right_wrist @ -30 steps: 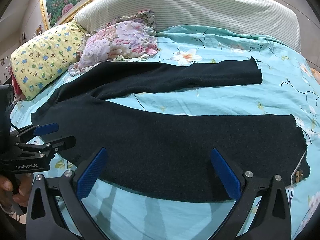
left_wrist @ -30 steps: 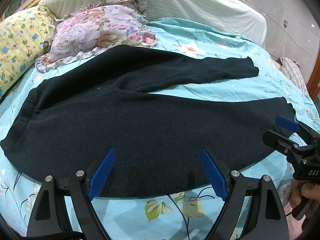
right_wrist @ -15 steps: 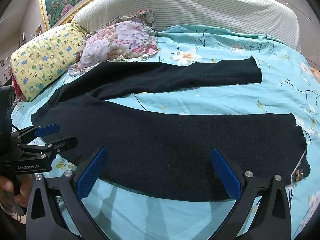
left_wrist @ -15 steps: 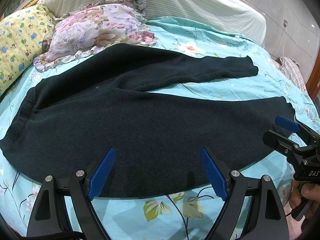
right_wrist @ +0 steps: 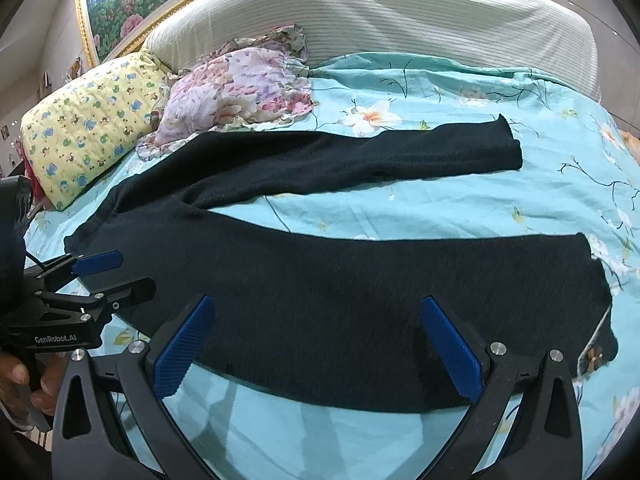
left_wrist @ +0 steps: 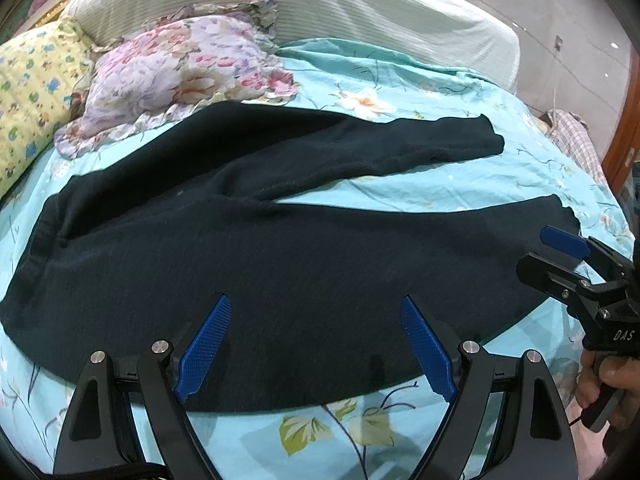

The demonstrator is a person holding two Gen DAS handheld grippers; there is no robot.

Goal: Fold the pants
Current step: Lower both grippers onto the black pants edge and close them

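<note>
Dark pants lie spread flat on the bed, waistband at the left, both legs reaching right with a gap of sheet between them. They also show in the right wrist view. My left gripper is open and empty, just above the near edge of the near leg. My right gripper is open and empty over the near leg, closer to its cuff. Each gripper shows in the other's view, the right one by the near cuff, the left one by the waistband.
The bed has a turquoise flowered sheet. A floral pillow and a yellow pillow lie at the head, touching the far waist area. A striped headboard runs behind. A checked cloth lies at the far right edge.
The left view has shifted slightly closer and to the left over the pants. The right gripper and the pants have hardly moved.
</note>
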